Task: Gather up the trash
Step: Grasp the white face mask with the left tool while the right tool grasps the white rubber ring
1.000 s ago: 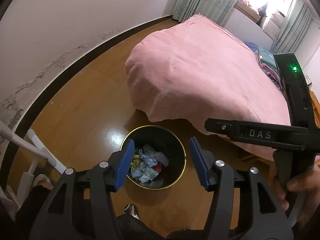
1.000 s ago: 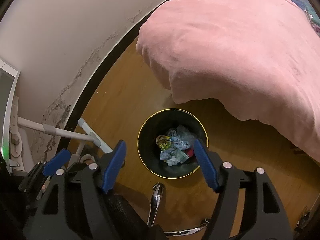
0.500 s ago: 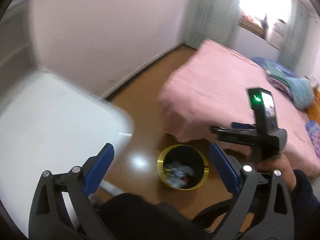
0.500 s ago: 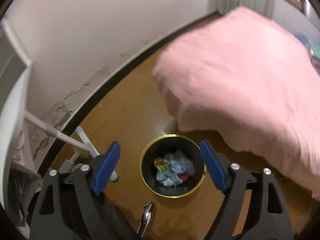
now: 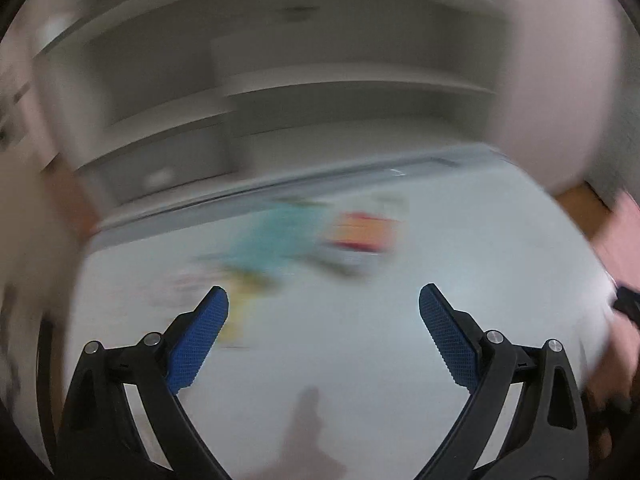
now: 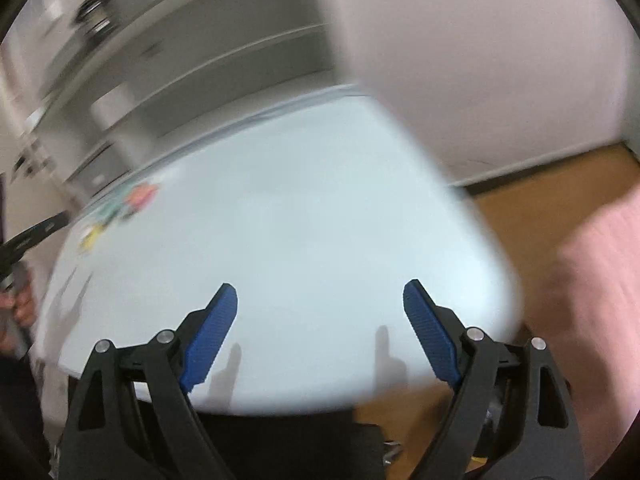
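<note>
Trash (image 5: 296, 240), a blurred cluster of teal, red and yellow scraps, lies on a white table (image 5: 400, 360) near its far edge, below grey shelves (image 5: 280, 120). The left gripper (image 5: 322, 308) hangs just short of the scraps, jaws spread wide and holding nothing, likely lined up to pick one. The right gripper (image 6: 320, 300) hovers over bare table, also wide apart and empty, well clear of the trash
</note>
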